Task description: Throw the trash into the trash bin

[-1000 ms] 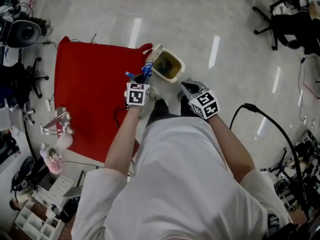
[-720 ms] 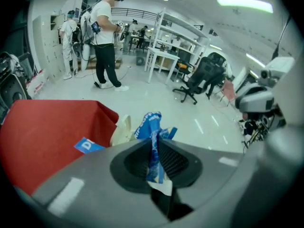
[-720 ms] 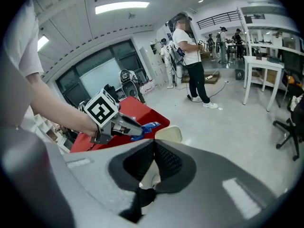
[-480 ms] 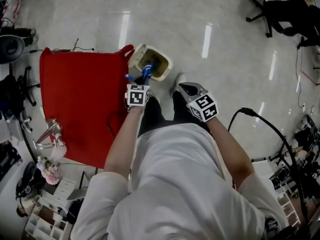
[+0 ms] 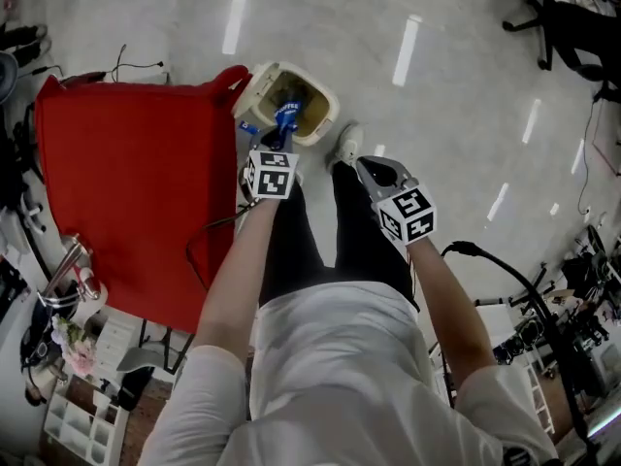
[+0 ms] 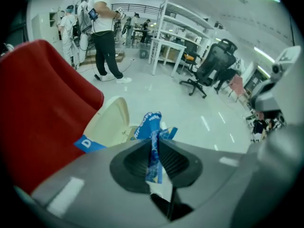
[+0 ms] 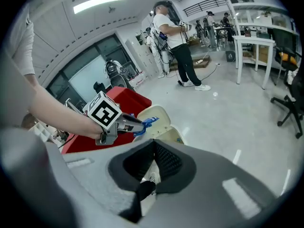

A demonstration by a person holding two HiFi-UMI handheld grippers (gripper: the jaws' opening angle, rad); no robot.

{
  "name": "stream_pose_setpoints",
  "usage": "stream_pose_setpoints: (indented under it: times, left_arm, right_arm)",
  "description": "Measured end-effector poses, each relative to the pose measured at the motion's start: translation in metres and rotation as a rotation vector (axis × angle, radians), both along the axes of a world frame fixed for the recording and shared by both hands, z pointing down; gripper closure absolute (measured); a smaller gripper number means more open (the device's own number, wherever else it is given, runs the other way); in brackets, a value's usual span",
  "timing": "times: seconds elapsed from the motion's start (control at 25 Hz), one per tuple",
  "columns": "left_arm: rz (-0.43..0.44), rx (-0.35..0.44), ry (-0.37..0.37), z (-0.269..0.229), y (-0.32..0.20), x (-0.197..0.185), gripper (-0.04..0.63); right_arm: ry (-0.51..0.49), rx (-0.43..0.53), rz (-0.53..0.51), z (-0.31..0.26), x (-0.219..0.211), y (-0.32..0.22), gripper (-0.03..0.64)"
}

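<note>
A crumpled blue wrapper [image 5: 285, 118] sticks out of my left gripper [image 5: 279, 142], which is shut on it. In the left gripper view the wrapper [image 6: 153, 148] is pinched between the two dark pads. It hangs over the open mouth of the cream trash bin [image 5: 312, 131], which stands on the floor beside the red cloth. The bin's raised lid [image 6: 110, 121] shows just past the jaws. My right gripper [image 5: 369, 168] is shut with nothing in it, to the right of the bin. From the right gripper view I see the left gripper [image 7: 124, 122], the wrapper [image 7: 148, 122] and the bin [image 7: 164, 120].
A red-covered table [image 5: 126, 163] lies left of the bin, with a black cable [image 5: 209, 231] at its edge. My shoe [image 5: 345, 146] is close to the bin. Office chairs [image 5: 572, 8] stand far right. People [image 6: 103, 32] stand in the distance.
Both grippers have come down and forward toward the bin. The blue wrapper has gone from the bin's near rim to over its opening. The grip on it has not changed.
</note>
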State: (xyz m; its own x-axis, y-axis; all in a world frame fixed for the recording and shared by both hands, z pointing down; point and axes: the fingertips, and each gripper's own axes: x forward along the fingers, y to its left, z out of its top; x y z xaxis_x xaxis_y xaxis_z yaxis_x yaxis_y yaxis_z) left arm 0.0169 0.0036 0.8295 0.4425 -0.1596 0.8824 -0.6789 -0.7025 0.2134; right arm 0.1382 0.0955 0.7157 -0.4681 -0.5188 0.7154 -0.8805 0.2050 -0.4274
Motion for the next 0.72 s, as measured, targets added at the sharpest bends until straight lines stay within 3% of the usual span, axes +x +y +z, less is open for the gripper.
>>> stream_pose_setpoints:
  times: [0.28,0.52,0.64,0.72]
  left_arm:
    - [-0.044,-0.039,-0.044,0.076,-0.013,-0.003,0.537]
    - [-0.072,-0.083,-0.008,0.109,-0.019,-0.004,0.527]
    - [-0.093,-0.090,0.013,0.121,-0.023,-0.005,0.435]
    - [-0.101,-0.090,0.020,0.122,-0.025,-0.006,0.424]
  right_arm:
    - [-0.036,-0.032,0.042,0.062,-0.001,-0.007,0.617]
    - [-0.044,-0.057,0.054,0.109,-0.004,-0.004,0.617]
    - [-0.047,-0.064,0.055,0.118,-0.004,-0.004,0.617]
    - [-0.048,-0.064,0.055,0.120,-0.005,-0.005,0.616]
